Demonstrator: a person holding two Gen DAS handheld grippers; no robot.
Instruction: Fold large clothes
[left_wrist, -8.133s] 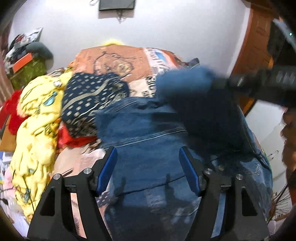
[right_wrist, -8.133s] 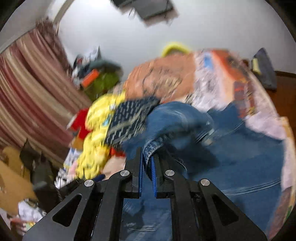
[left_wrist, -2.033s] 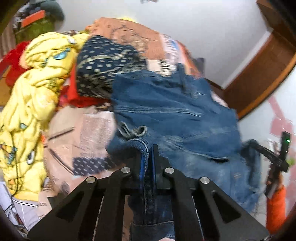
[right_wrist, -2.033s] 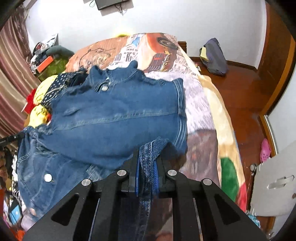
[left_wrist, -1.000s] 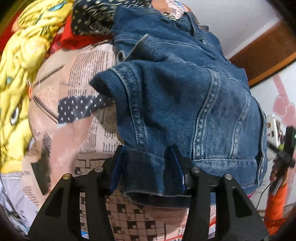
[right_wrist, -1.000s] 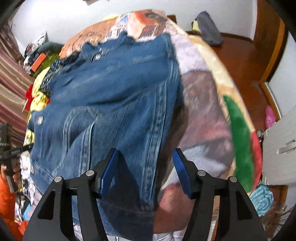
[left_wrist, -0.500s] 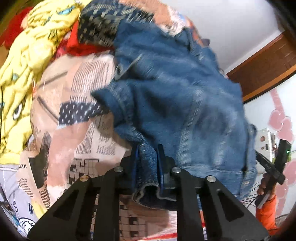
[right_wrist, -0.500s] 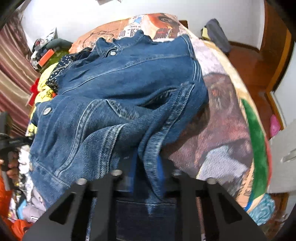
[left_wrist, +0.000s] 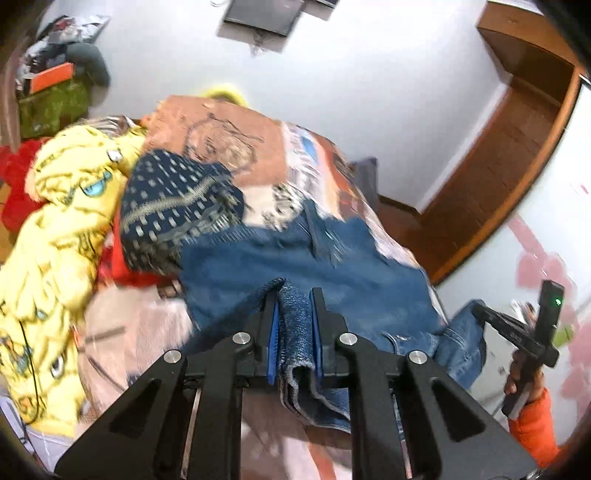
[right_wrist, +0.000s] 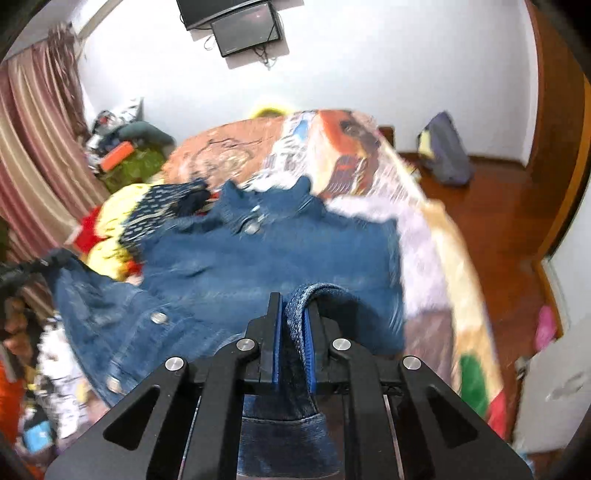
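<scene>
Since a second ago: both pairs of jaws, then spread wide over the hem of the blue denim jacket, have just been closing and now pinch folds of it; the hem edge, then flat on the bed, hangs lifted between them.

Left gripper: black frame, blue pads, jaws nearly together, clamped on a thick fold of denim that stands up between the pads and hangs down behind them.

Right gripper: same build, jaws nearly together, clamped on a doubled denim edge that loops over the pads. In the left wrist view it shows at the right edge, held by a hand in an orange sleeve, with a jacket corner at its tip.

Jacket: spread across the near half of the bed, collar away from the cameras, metal buttons showing on the left front panel; near hem raised, the rest lying on the cover.

Bed: covered by a printed orange and white blanket.

Beside the jacket, toward the curtain side: a navy patterned cloth touching the jacket's far corner, a yellow cartoon-print garment next to that, and a red cloth beyond.

Wall: a dark screen mounted high. Floor: brown wood, a grey bag against the wall.
</scene>
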